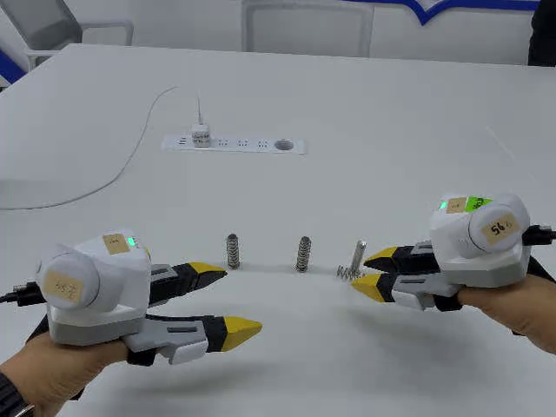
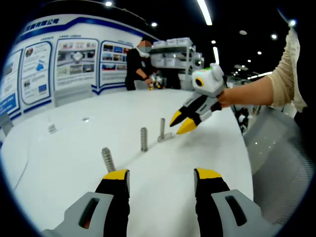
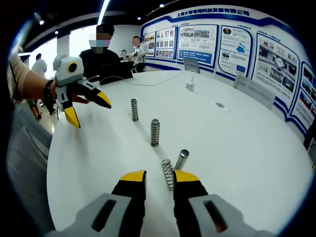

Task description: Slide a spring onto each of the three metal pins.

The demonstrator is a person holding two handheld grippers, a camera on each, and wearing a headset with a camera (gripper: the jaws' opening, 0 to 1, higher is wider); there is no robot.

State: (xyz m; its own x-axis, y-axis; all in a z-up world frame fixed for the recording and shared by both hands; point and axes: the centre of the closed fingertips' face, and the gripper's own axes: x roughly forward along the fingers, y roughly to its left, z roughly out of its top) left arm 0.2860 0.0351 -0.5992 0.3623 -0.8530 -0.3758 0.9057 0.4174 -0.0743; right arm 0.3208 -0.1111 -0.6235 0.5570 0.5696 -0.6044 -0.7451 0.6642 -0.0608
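- Two of three pins done: the left spring (image 1: 233, 251) and middle spring (image 1: 303, 254) are seated.
- The third spring (image 1: 347, 273) lies on the tabletop (image 1: 365, 113) beside the bare pin (image 1: 359, 257).
- The right gripper (image 1: 360, 272) is parted around it, and the left gripper (image 1: 243, 300) is released.

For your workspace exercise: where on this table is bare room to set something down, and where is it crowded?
Bare: the table between the power strip and the row of pins. Crowded: around the bare pin, loose spring and right claw.

- Tan paper sticker (image 1: 501, 228) on white, yellow-tipped right tool (image 1: 365, 271): handwritten, apparently "56".
- Second tan sticker (image 1: 62, 285) on matching left tool (image 1: 239, 300): handwriting illegible.
- White wall board (image 3: 212, 12): blue Chinese heading ending "有限公司".
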